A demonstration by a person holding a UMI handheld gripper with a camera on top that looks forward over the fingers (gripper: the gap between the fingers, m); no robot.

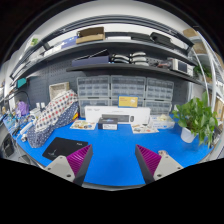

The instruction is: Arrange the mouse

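Claw open, empty above blue table.

The hand-held gripper hangs with fingers spread, holding nothing.

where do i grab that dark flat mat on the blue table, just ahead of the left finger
Probably its near edge. The dark mat lies flat on the blue table, too thin to pinch from above, so come in low from the front, one finger slipping under that edge. The gripper is open and empty, off to the mat's right.
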